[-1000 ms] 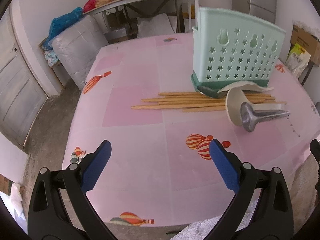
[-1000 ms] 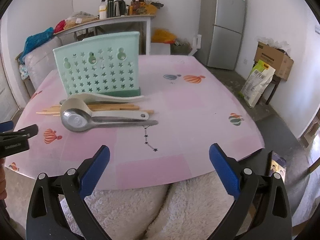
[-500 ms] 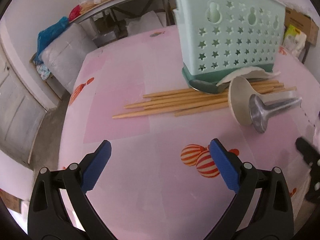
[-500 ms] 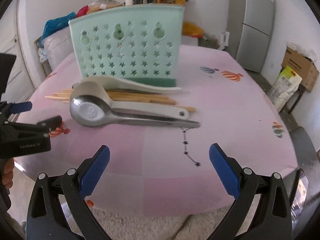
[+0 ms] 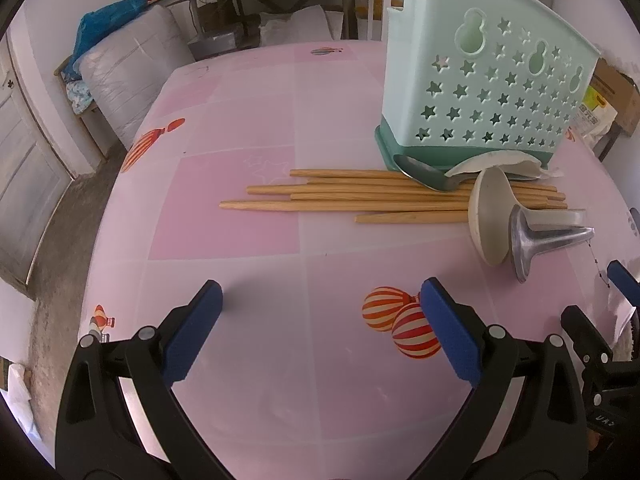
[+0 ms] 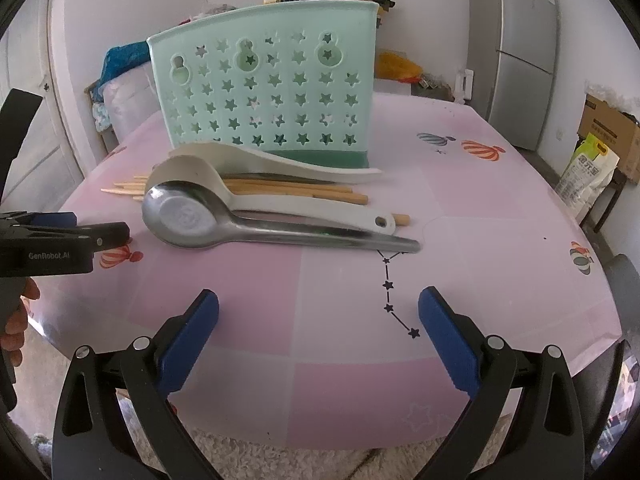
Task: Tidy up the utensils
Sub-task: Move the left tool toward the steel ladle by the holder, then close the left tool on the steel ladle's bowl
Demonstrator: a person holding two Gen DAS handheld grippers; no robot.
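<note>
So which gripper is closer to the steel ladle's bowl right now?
Left. The left gripper sits just beside the steel ladle's bowl, apart from it. The right gripper hangs back near the table edge, facing the handle.

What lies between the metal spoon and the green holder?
In the right wrist view, a white spoon, chopsticks and a white scoop separate metal spoon from holder.

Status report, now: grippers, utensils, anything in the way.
Left gripper and right gripper open, empty. Spoons and chopsticks lie loose before the holder. Nothing blocking.

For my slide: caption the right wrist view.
Open right gripper faces metal ladle, white spoons, chopsticks before mint utensil holder.
</note>
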